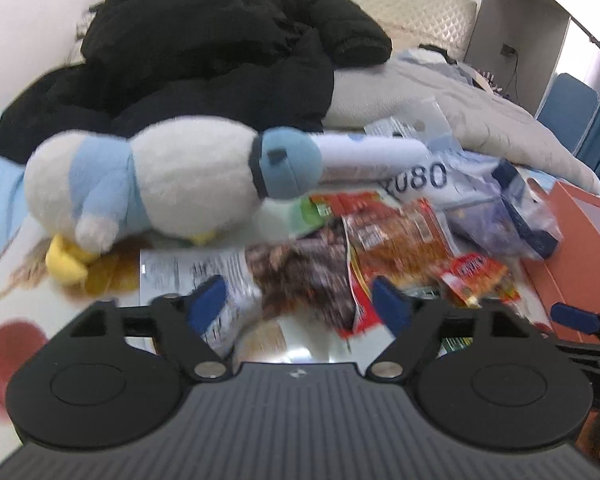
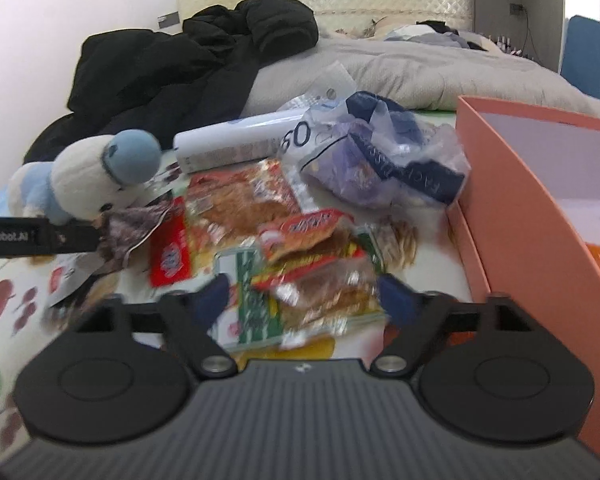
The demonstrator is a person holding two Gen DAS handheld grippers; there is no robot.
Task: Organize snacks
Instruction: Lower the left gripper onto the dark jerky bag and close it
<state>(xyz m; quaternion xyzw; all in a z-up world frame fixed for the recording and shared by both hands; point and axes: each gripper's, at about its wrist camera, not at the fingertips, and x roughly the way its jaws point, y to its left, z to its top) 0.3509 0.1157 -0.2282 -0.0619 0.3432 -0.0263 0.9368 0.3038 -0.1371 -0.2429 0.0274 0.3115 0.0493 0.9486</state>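
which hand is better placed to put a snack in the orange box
Right, probably. The right gripper is open over the snack packets with the orange box just beside it. The left gripper is open too, but nearer the plush toy.

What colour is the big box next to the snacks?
The box is salmon-orange outside, white inside; the right wrist view shows it best.

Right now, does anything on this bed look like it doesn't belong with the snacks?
Yes. A white and blue stuffed toy lies on its side at the left edge of the snack packets, resting partly on them. The orange box on the right holds almost none; most packets lie loose on the bed.
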